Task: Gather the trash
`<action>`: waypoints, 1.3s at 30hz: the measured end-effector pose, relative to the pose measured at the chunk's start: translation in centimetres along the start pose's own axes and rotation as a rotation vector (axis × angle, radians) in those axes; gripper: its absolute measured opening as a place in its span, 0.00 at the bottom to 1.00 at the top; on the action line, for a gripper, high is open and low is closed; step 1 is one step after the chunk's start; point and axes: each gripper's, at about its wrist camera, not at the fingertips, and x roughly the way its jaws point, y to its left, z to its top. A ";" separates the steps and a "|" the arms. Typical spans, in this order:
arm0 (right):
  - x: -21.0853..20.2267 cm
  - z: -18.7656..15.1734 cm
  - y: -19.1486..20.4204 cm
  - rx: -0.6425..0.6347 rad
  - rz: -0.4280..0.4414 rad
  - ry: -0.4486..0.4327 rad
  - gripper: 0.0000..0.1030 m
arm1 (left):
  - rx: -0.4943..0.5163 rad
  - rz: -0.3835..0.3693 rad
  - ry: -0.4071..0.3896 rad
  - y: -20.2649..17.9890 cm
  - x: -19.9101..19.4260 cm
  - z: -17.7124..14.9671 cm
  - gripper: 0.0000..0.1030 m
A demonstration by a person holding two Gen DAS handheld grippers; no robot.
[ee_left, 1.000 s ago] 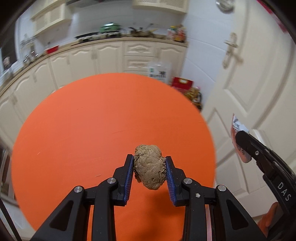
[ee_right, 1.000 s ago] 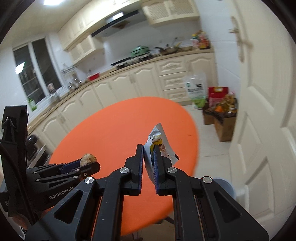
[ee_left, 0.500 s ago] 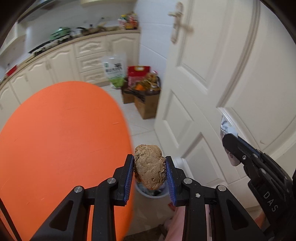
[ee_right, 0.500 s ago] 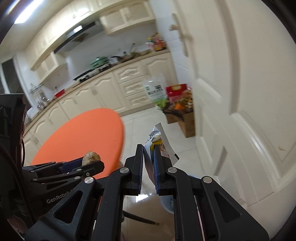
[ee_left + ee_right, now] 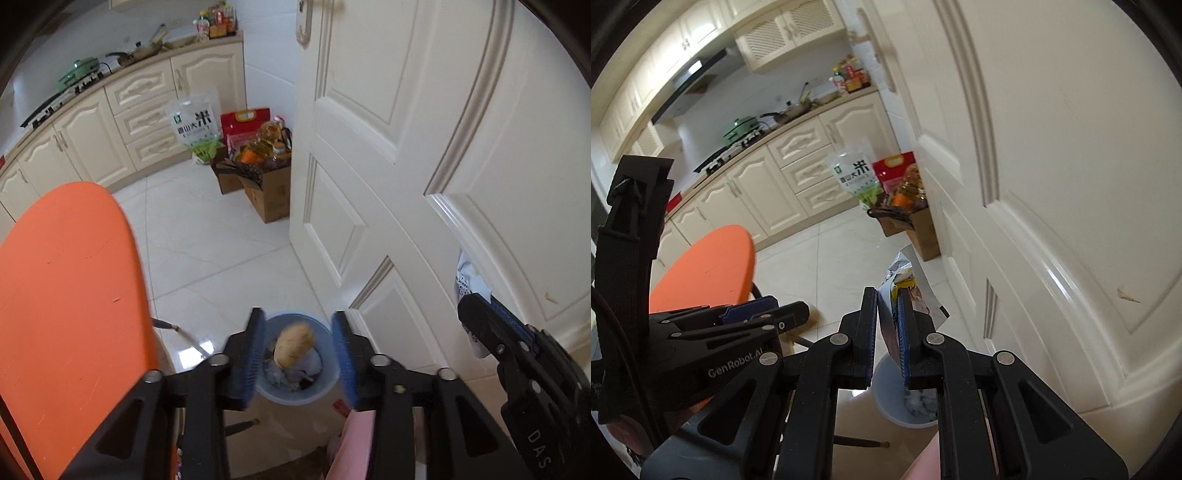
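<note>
Left gripper [image 5: 298, 341] has just been opening; blurred tan lump [image 5: 294, 345] hangs free between its jaws, bottom centre. Right gripper [image 5: 887, 325] pinches crumpled wrapper [image 5: 905, 280].

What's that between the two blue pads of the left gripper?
A brown lump, touching neither pad, above the blue bin, in the left wrist view; the left gripper is open.

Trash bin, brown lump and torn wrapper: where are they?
Trash bin [image 5: 328, 384], left wrist view, on its blue rim.
Brown lump [image 5: 294, 345], left wrist view, on its middle, over the bin.
Torn wrapper [image 5: 905, 275], right wrist view, on its upper crinkled part.
</note>
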 end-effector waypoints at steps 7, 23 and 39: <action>1.0 0.3 -1.2 0.001 0.007 0.016 0.10 | -0.016 0.024 0.038 -0.5 2.9 2.1 0.41; 3.0 1.1 1.0 -0.007 0.049 0.079 0.30 | -0.061 0.046 0.046 0.8 3.0 2.2 0.50; -2.7 0.6 2.7 -0.047 0.014 -0.084 0.94 | -0.088 0.141 0.001 -0.1 -0.5 -1.2 0.54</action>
